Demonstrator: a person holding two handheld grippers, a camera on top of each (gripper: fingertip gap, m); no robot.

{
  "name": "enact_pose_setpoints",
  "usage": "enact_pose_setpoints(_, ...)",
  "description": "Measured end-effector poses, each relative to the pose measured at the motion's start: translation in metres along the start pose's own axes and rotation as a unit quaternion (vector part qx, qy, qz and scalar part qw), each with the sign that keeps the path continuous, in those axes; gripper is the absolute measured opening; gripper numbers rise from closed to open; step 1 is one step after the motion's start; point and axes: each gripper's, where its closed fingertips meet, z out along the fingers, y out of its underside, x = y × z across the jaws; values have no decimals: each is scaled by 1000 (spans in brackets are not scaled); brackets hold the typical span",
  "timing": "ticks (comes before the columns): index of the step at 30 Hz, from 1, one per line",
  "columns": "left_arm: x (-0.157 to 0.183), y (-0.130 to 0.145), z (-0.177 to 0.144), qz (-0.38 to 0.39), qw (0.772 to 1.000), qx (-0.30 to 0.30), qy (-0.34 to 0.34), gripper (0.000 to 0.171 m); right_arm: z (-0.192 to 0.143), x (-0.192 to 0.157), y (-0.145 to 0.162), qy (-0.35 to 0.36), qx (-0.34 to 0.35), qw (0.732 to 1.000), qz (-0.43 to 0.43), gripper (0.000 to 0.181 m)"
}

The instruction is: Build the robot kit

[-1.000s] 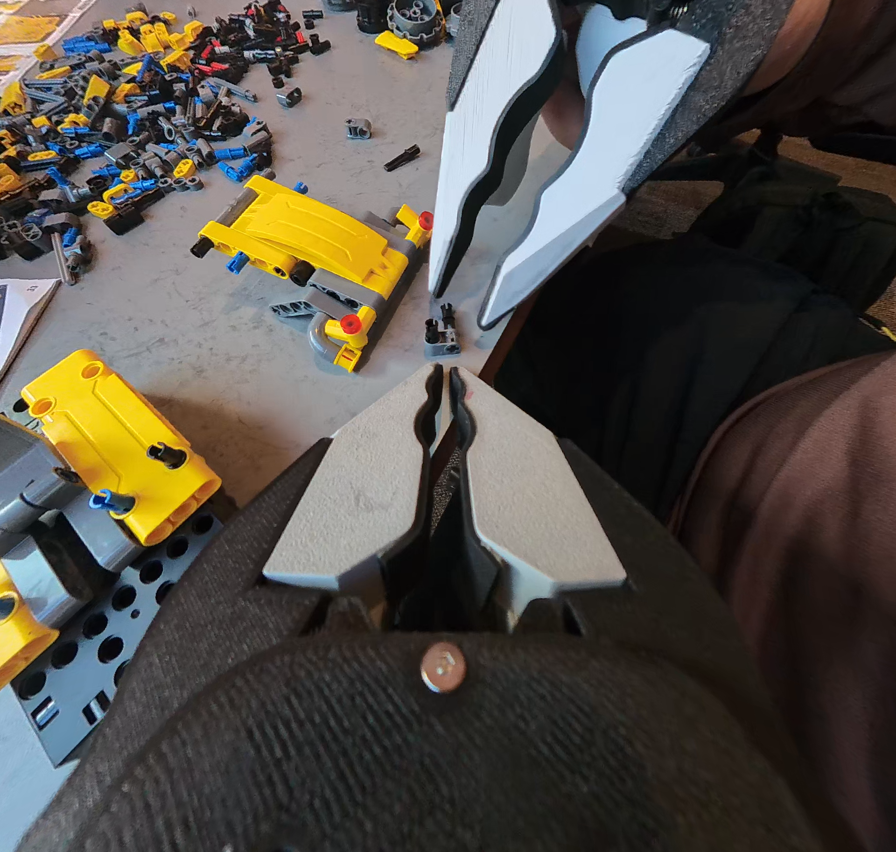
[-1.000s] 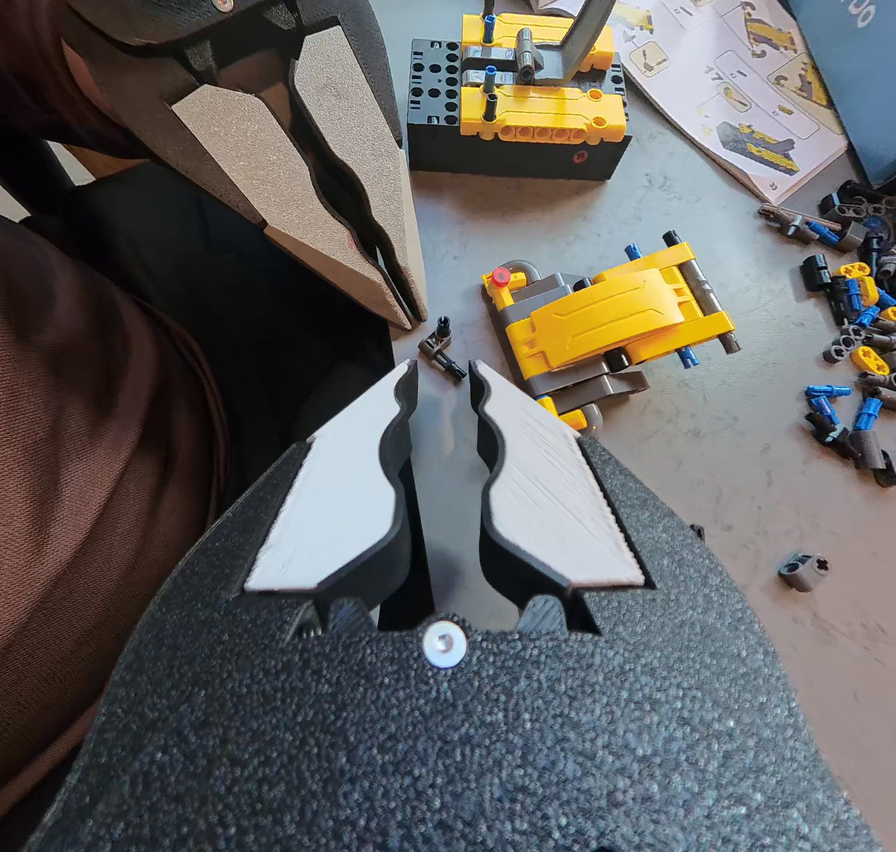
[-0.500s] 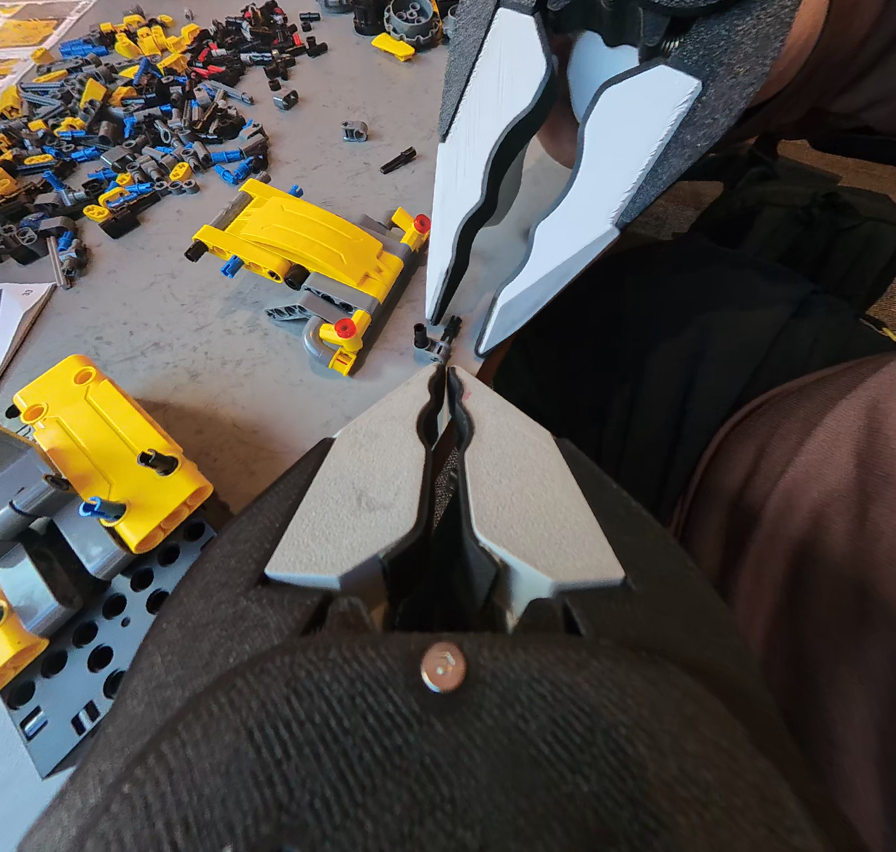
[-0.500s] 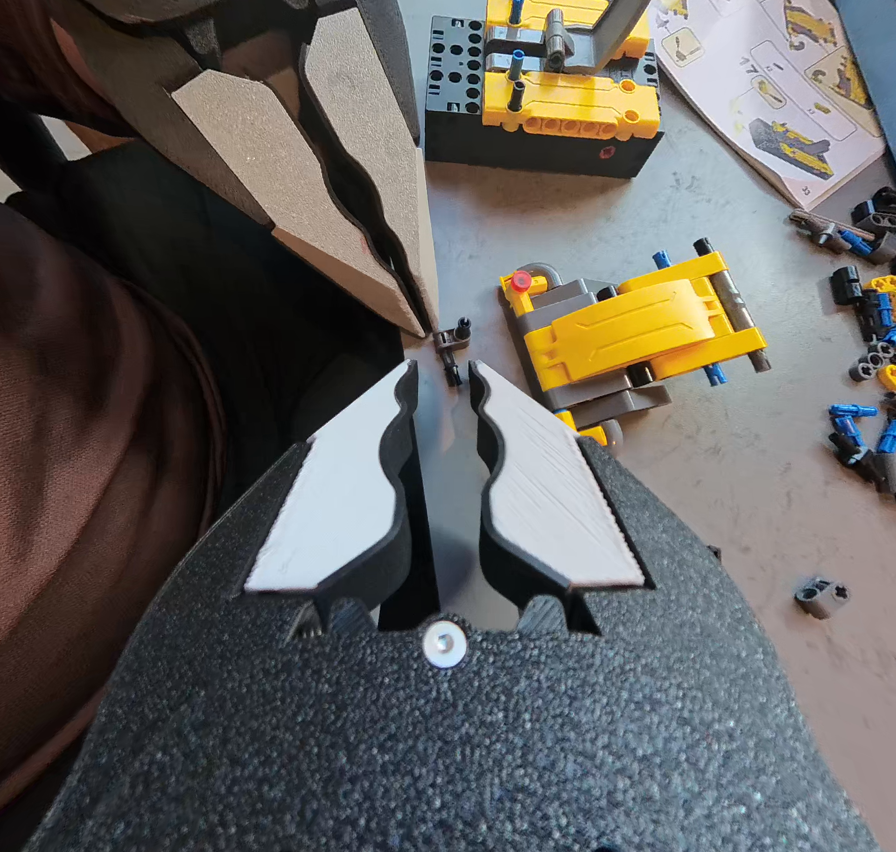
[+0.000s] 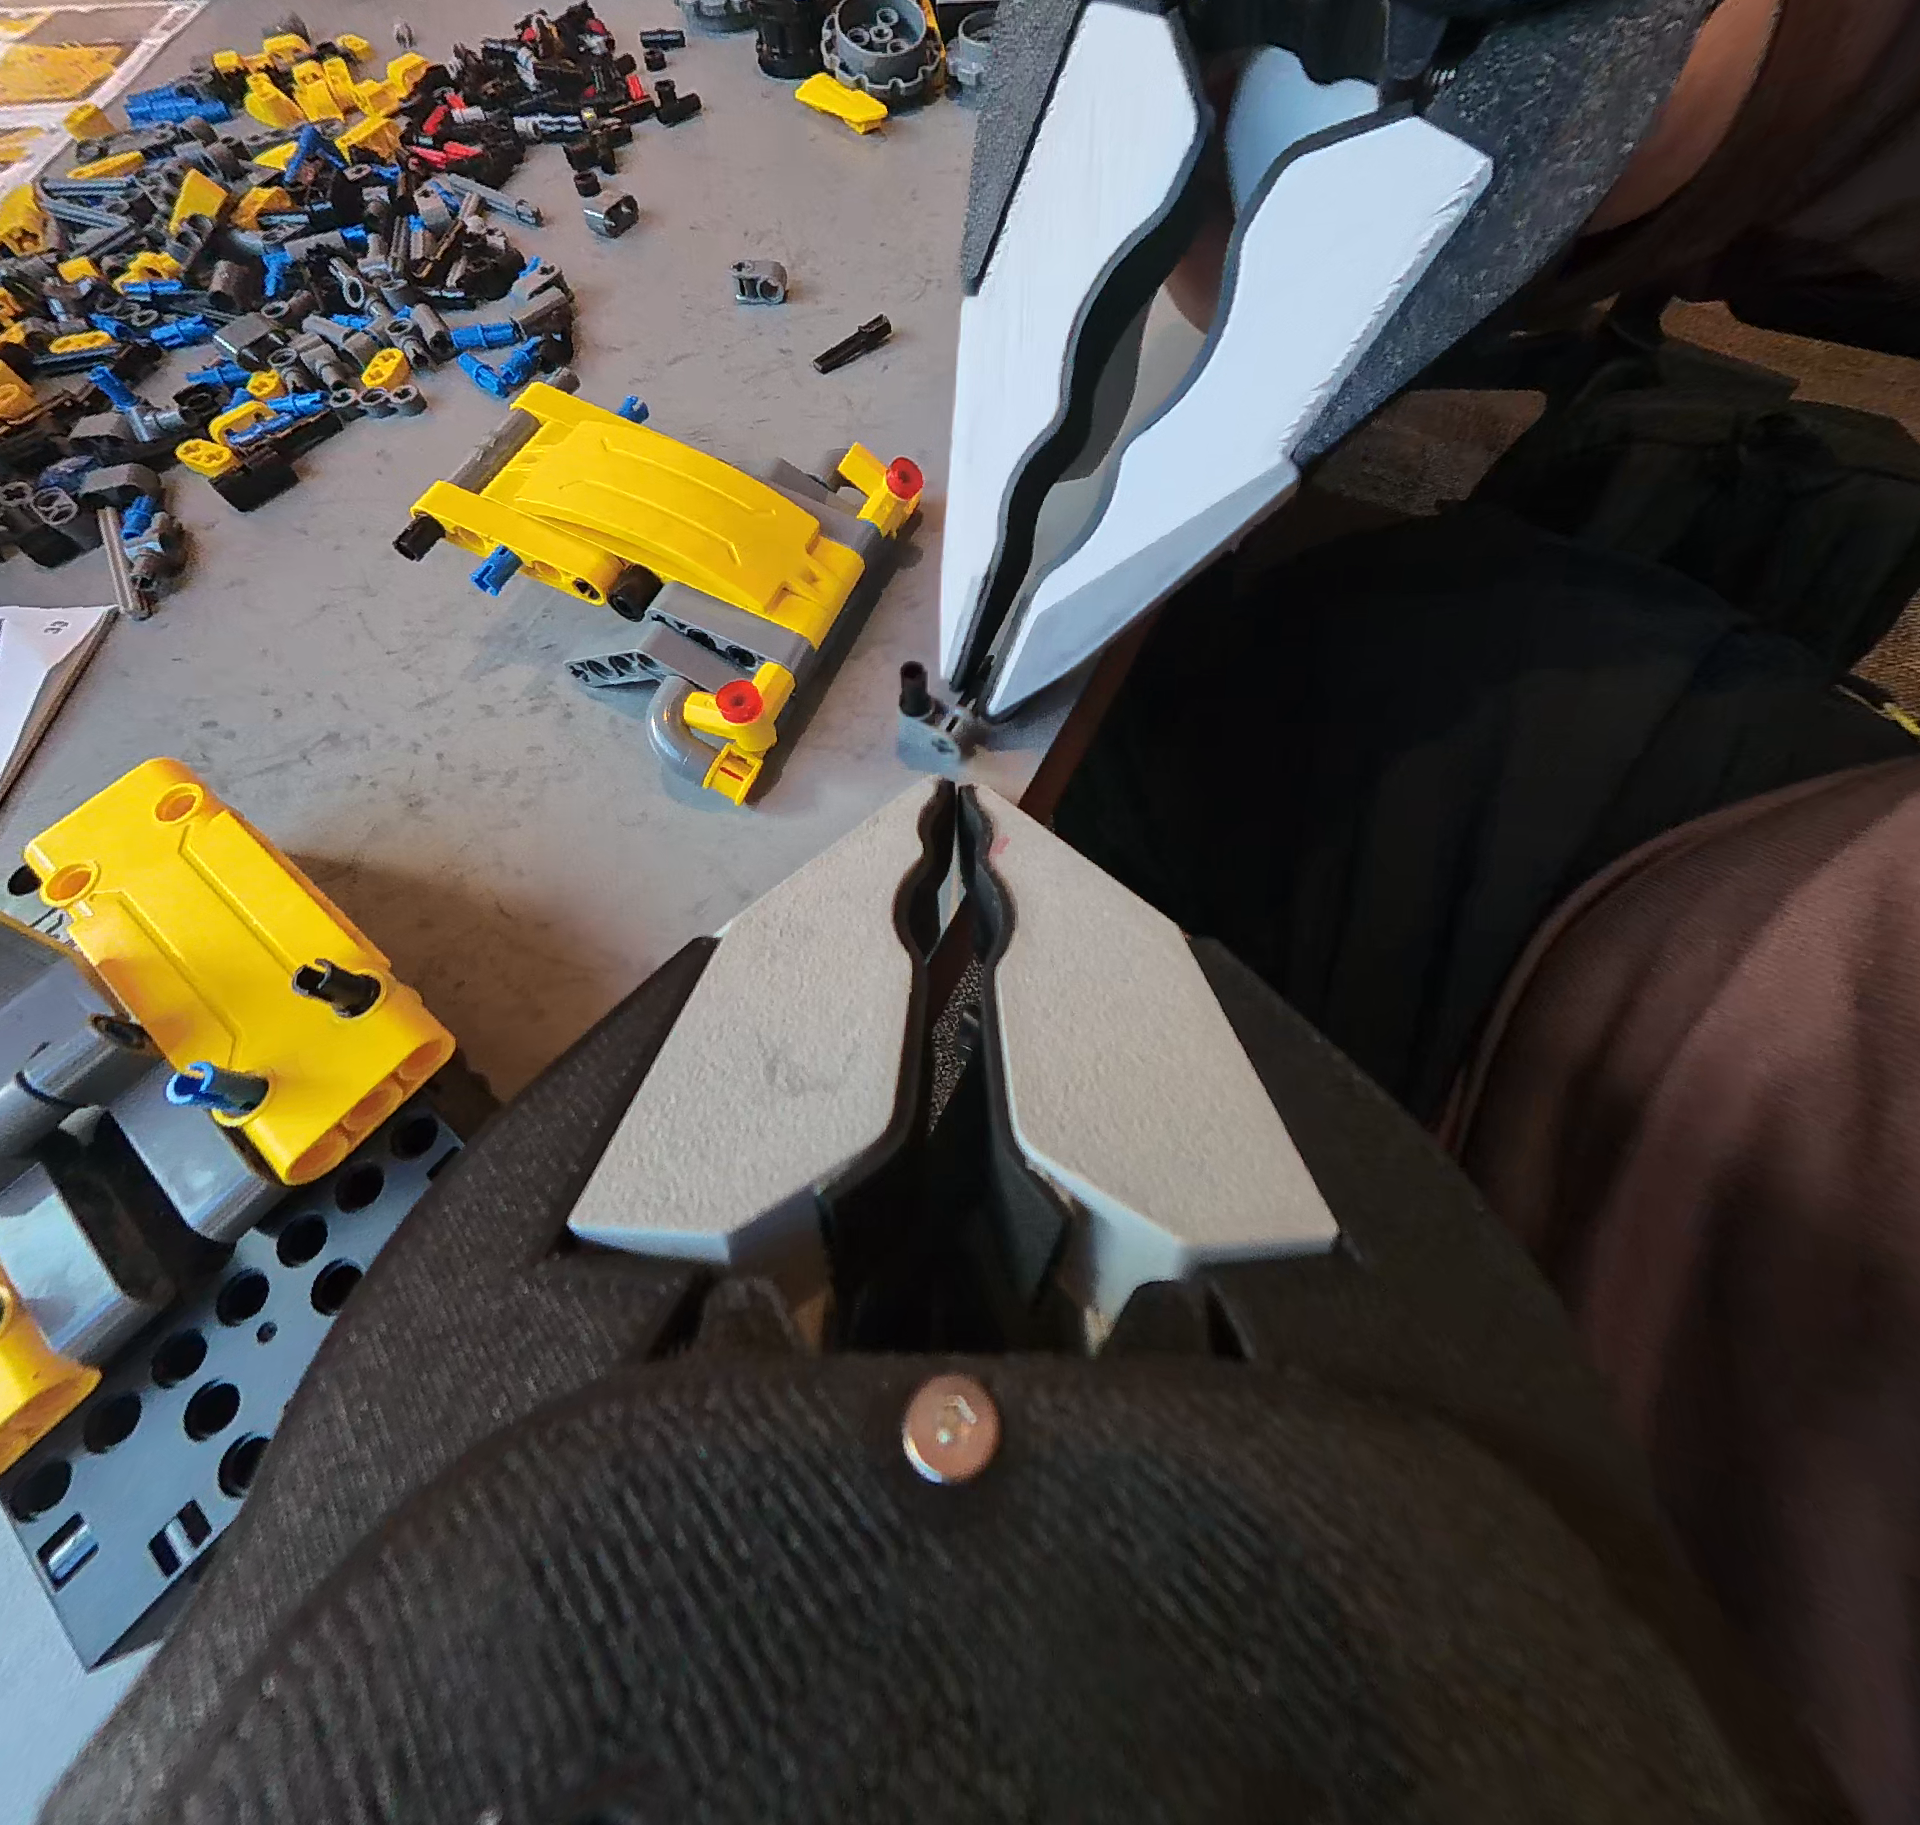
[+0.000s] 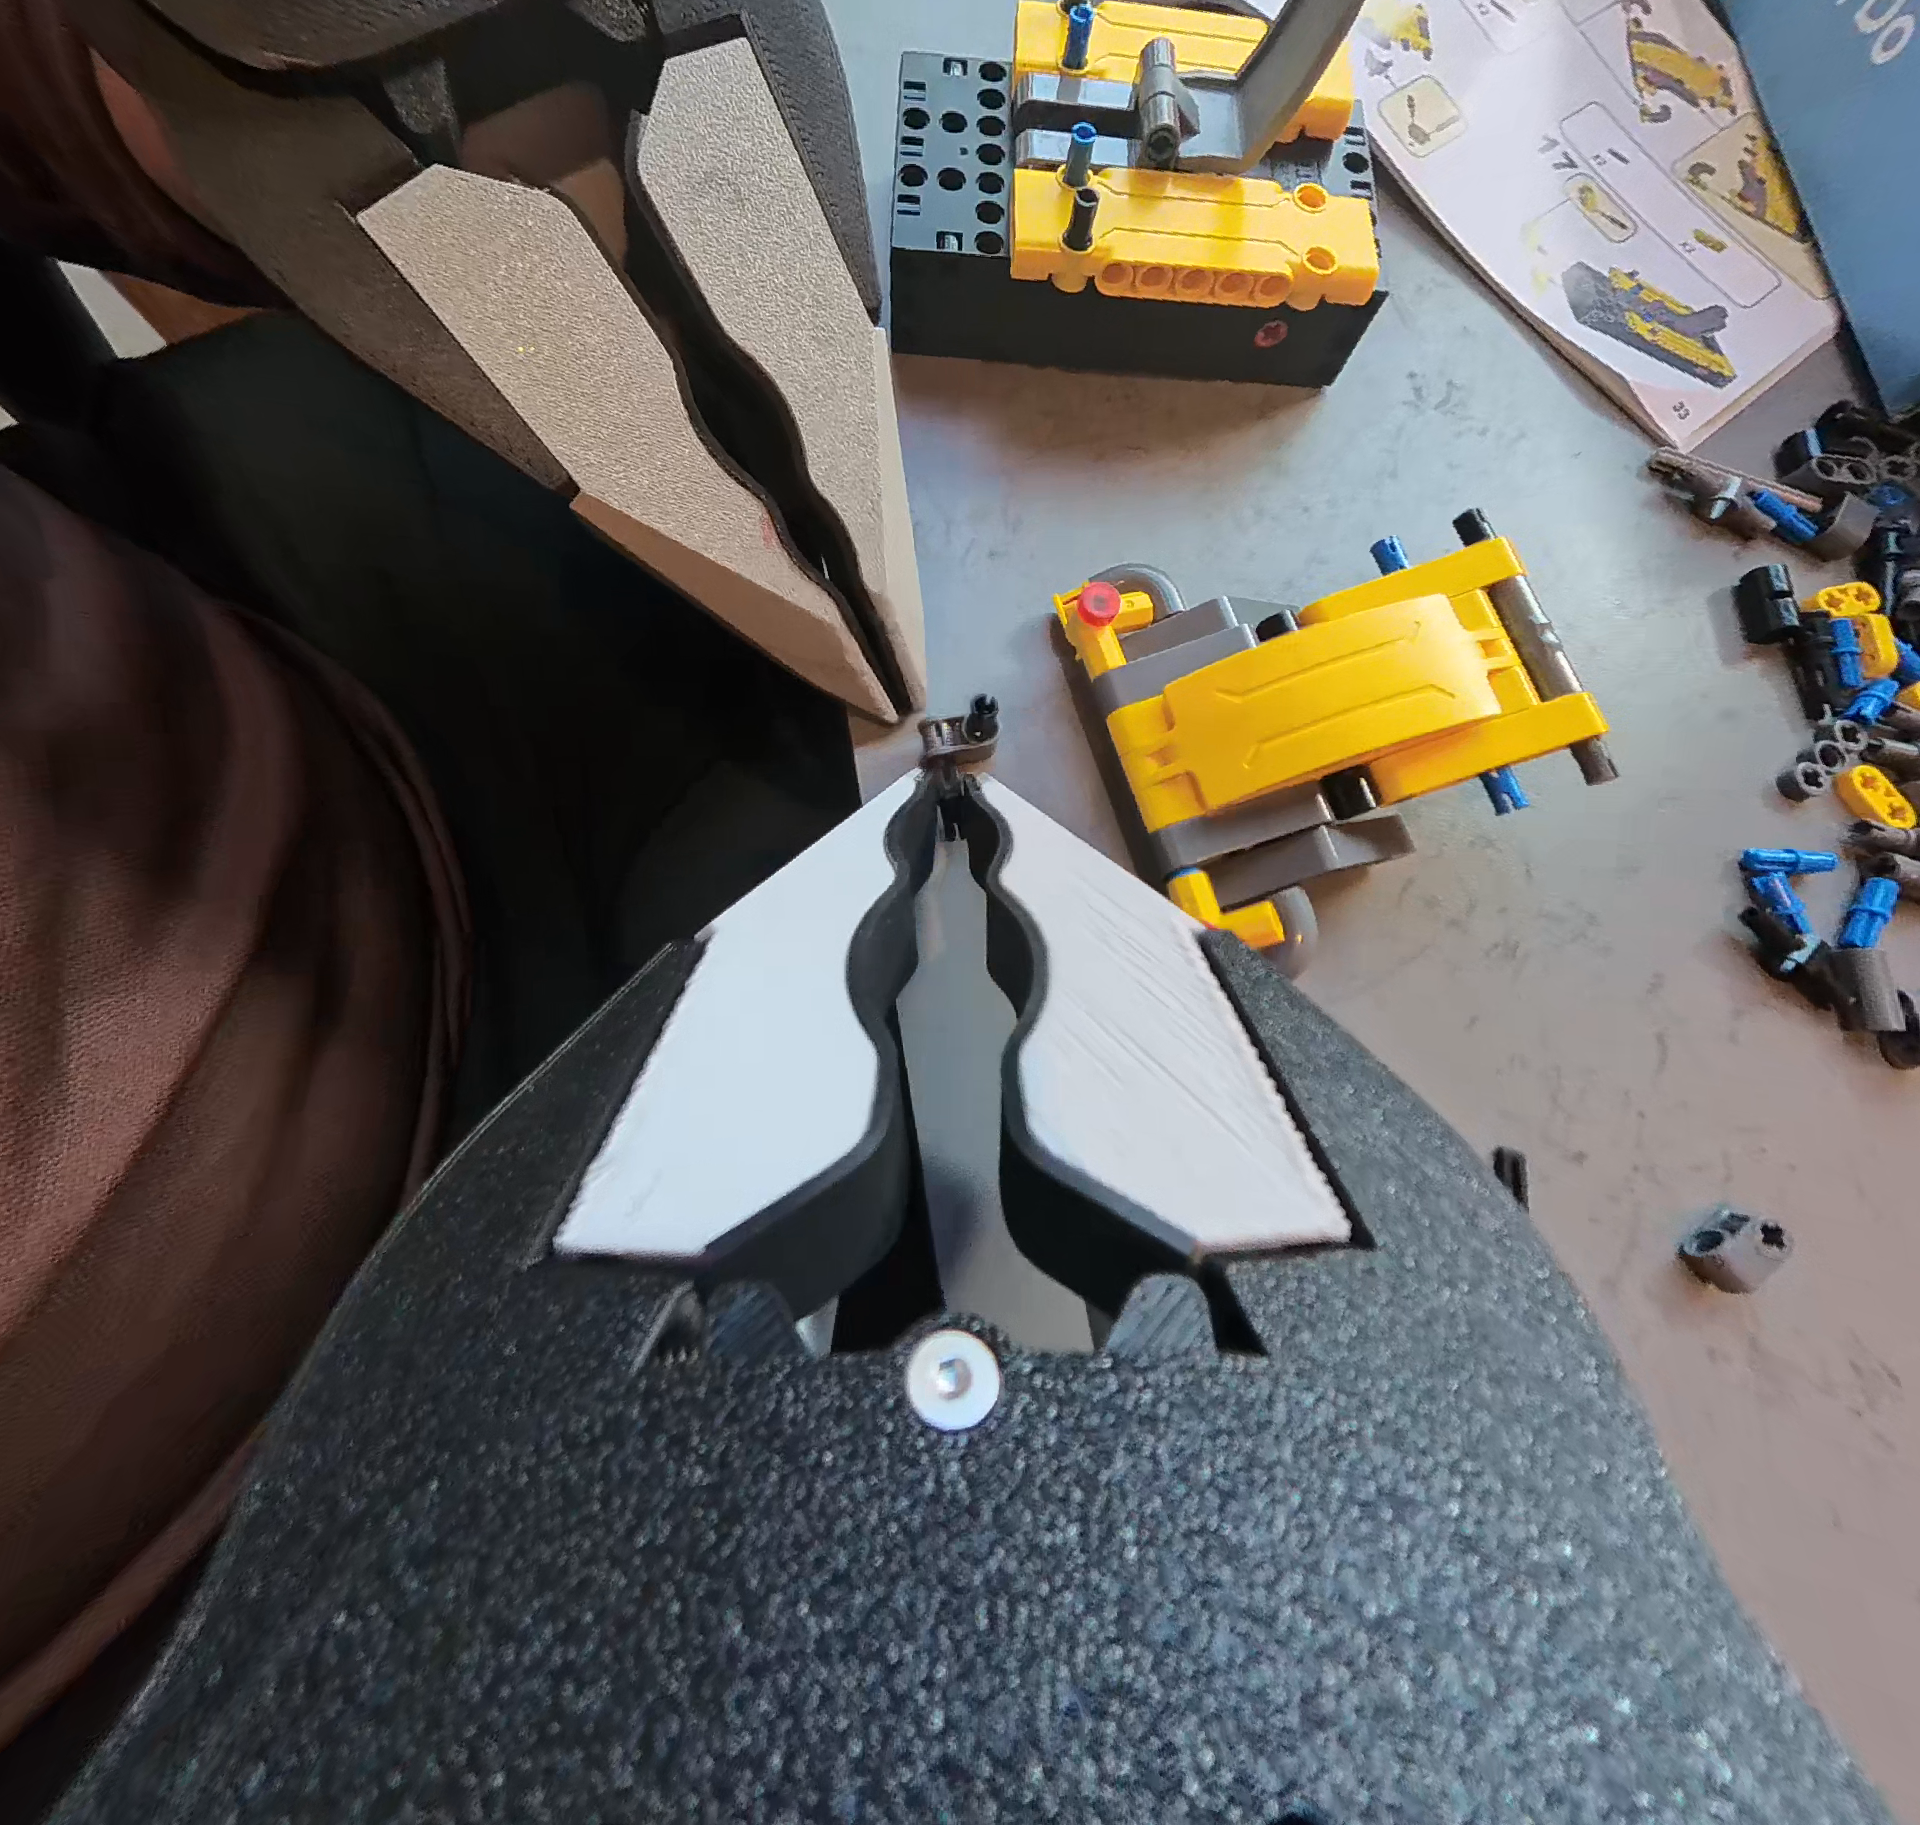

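Holding, right tongs (image 6: 951,788): pinched narrow on the black peg end of a small grey connector (image 6: 956,731), which sticks out just beyond the tips.

Left tongs (image 5: 956,793): I see them shut tip to tip with nothing between them. They point at the same connector (image 5: 932,731) from the opposite side, just short of touching it.

Item, yellow vehicle body (image 5: 665,528): lies flat, near and to the left of the left tongs' tips.

Item, black block with yellow panels (image 6: 1122,341): ahead of the right tongs, well apart, with a grey lever standing up from it.

Item, loose pile of small parts (image 5: 260,217): far ahead and left of the left tongs.

Item, open booklet (image 6: 1558,165): far ahead and right of the right tongs.

Edges: the table (image 5: 416,736) ends right under both sets of tips, with a person's dark lap beyond it. Bare tabletop lies between the tips and the vehicle body.
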Motion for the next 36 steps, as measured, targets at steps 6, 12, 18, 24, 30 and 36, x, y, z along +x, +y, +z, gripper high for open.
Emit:
enact_pose_setpoints(6, 0, 0, 0, 8, 1000, -3, -5, 0, -19, 7, 8, 19, -3, 1000, 23, 2)
enact_pose_setpoints(12, 17, -15, -3, 30, 999, 18, 21, 15, -34, -8, 0, -14, 17, 998, 51, 1)
enact_pose_setpoints(18, 34, -30, -13, 6, 994, 52, 91, 22, -36, -34, -7, -67, 24, 997, 18, 1)
enact_pose_setpoints(24, 53, -34, -16, 8, 988, 63, 141, 19, -39, -50, -11, -92, 28, 995, -2, 1)
enact_pose_setpoints(30, 55, -33, -17, 18, 988, 63, 141, 16, -41, -50, -11, -91, 32, 995, -5, 1)
enact_pose_setpoints(36, 56, -31, -16, 18, 987, 62, 144, 16, -39, -51, -9, -92, 25, 995, -12, 1)
